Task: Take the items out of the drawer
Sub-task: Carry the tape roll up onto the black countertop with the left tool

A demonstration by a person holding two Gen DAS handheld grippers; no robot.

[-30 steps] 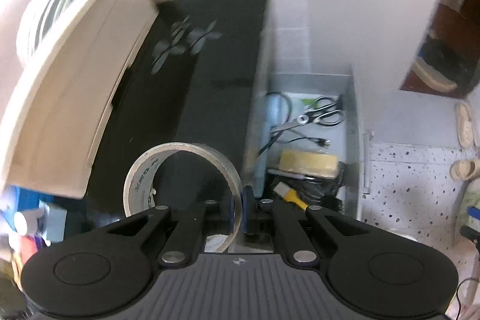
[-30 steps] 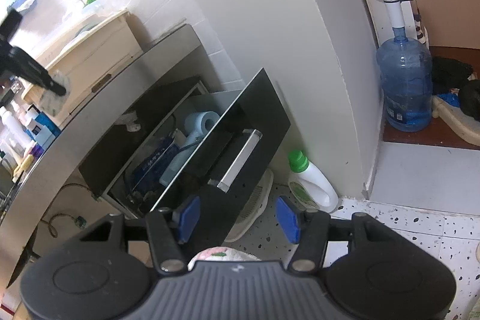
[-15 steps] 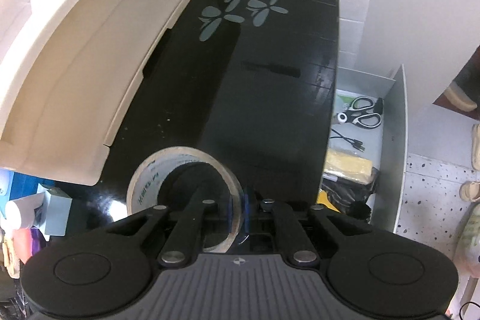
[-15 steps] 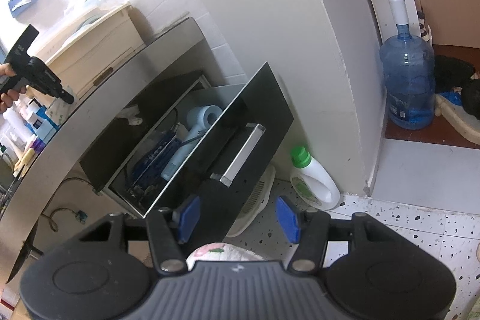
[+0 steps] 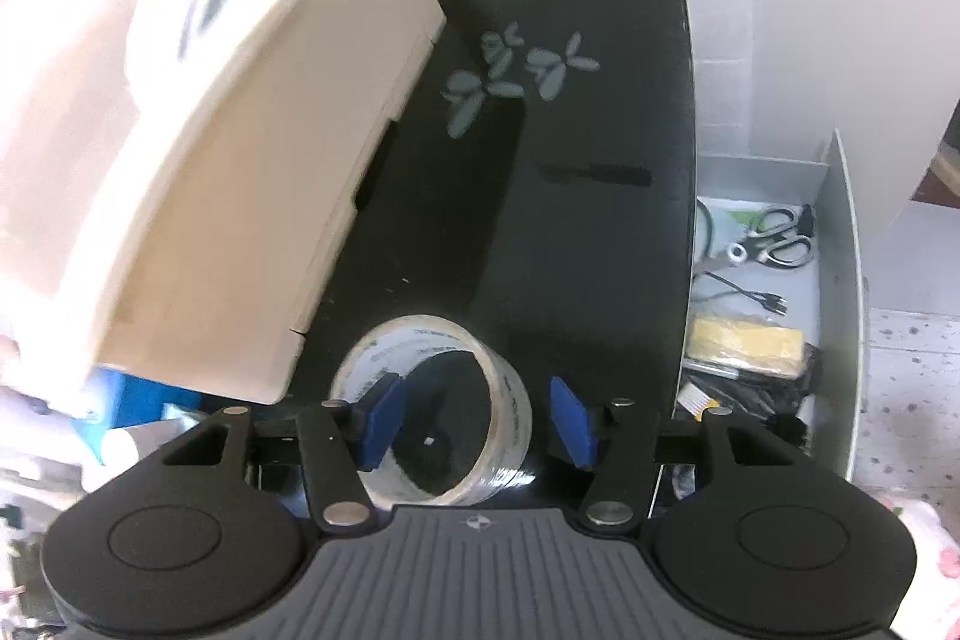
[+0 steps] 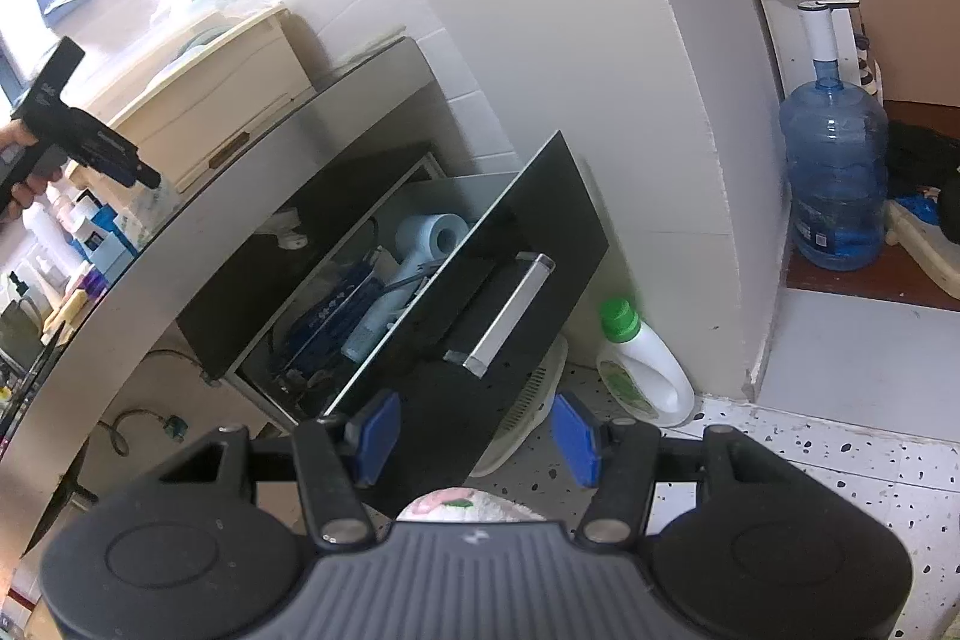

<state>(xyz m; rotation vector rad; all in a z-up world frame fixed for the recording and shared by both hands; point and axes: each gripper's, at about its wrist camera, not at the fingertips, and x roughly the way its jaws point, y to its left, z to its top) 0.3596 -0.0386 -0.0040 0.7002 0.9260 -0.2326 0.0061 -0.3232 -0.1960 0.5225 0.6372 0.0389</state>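
left wrist view, left to right: cream plastic storage box (image 5: 228, 172) sits on the glossy black countertop (image 5: 576, 232), blurred at top. the clear roll of packing tape (image 5: 444, 400) lies on that countertop just in front of the left gripper (image 5: 477, 421); its blue pads (image 5: 379, 418) are spread wide, one inside the ring and one outside the tape's right wall, whether they touch it cannot be told. gripper tilts down over the counter edge. to the right, lower, the open grey drawer (image 5: 837, 280) holds black-handled scissors (image 5: 780, 241), a black cable (image 5: 747, 292), a yellow sponge block (image 5: 747, 343) and dark clutter.

right wrist view: the person's left hand (image 6: 24, 184) grips the other tool at far left above the counter. the black-fronted lower drawer with a chrome bar handle (image 6: 510, 310) stands open, a pale blue paper roll (image 6: 432, 235) inside. right gripper (image 6: 477, 436) is held low, pointing at that drawer front, fingers apart, nothing between them. white detergent bottle with green cap (image 6: 645, 364) stands on the speckled floor; blue water jug (image 6: 837, 178) at right.
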